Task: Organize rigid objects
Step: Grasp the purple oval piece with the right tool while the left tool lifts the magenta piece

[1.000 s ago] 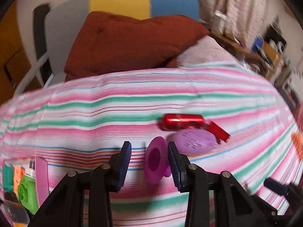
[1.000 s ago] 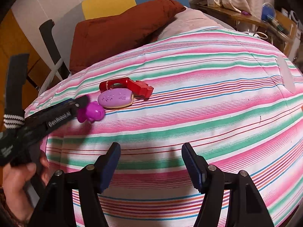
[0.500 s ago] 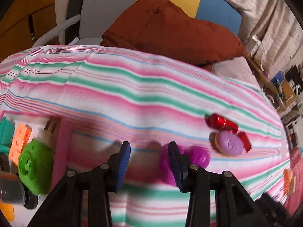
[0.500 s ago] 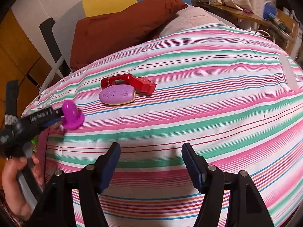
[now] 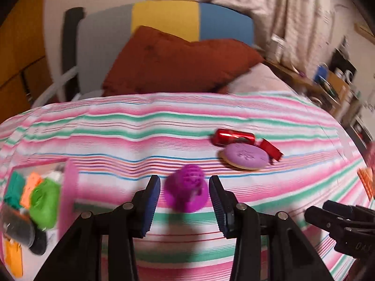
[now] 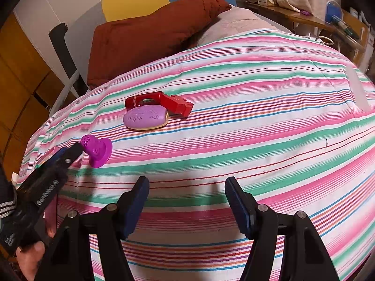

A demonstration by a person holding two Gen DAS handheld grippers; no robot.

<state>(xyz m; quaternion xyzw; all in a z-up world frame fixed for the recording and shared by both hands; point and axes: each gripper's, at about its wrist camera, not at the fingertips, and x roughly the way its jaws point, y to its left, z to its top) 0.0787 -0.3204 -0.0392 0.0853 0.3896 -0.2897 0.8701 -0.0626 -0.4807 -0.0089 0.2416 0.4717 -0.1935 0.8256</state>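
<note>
Spreading left fingers (image 5: 154, 201) flank purple toy (image 5: 186, 190) — untouched, right fingers (image 6: 138, 205) spread — empty.

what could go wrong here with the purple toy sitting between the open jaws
The purple toy lies loose on the striped bedspread between the left hand-held gripper, whose jaws have just been opening; on soft bedding it may roll or tip. It is short of the pink bin, so it could be left outside. The right hand-held gripper hangs open, holding nothing.
</note>
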